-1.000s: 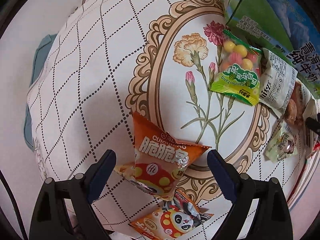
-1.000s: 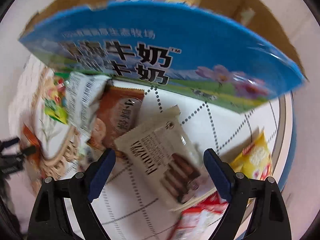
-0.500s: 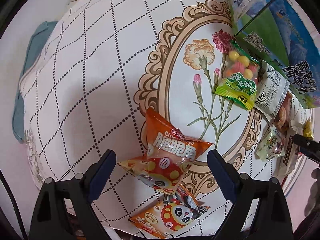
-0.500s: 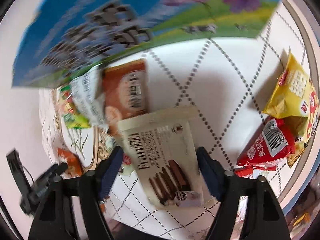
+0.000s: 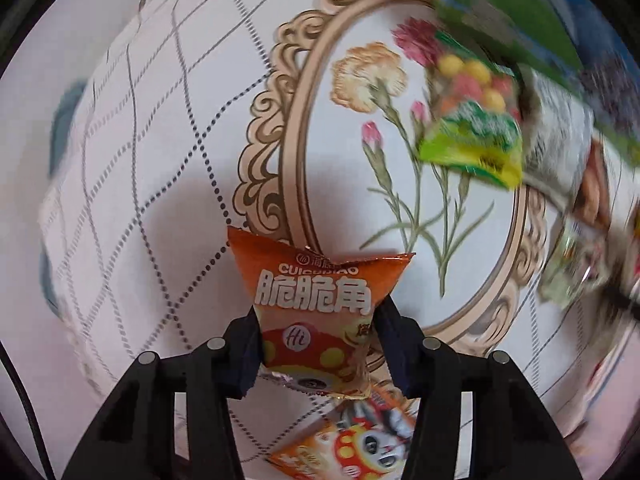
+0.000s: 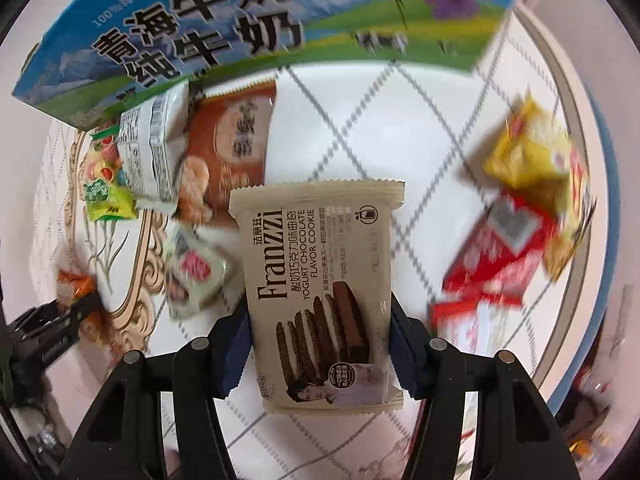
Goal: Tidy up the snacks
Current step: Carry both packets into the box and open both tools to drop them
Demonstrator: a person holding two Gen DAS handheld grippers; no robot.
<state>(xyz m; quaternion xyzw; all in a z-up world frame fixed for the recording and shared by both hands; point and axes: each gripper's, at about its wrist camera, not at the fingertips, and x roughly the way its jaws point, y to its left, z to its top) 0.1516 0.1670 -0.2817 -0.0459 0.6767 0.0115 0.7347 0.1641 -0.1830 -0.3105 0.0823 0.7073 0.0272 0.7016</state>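
In the left wrist view my left gripper [image 5: 316,344] is shut on an orange chip bag [image 5: 316,304] and holds it above the flowered tablecloth [image 5: 160,160]. In the right wrist view my right gripper [image 6: 320,344] is shut on a beige Franzzi cookie pack [image 6: 320,280], held above the table. The blue and green milk carton box [image 6: 240,20] stands just beyond it. The left gripper shows small at the left edge of the right wrist view [image 6: 52,328].
A green candy bag [image 5: 476,132], a white packet [image 6: 150,148] and a brown pastry pack [image 6: 228,148] lie by the box. A panda snack bag [image 5: 360,436] lies under my left gripper. Yellow [image 6: 532,168] and red [image 6: 500,248] bags lie at the right.
Both grippers have closed, the left on the orange chip bag and the right on the cookie pack. Both packs are now lifted off the cloth.
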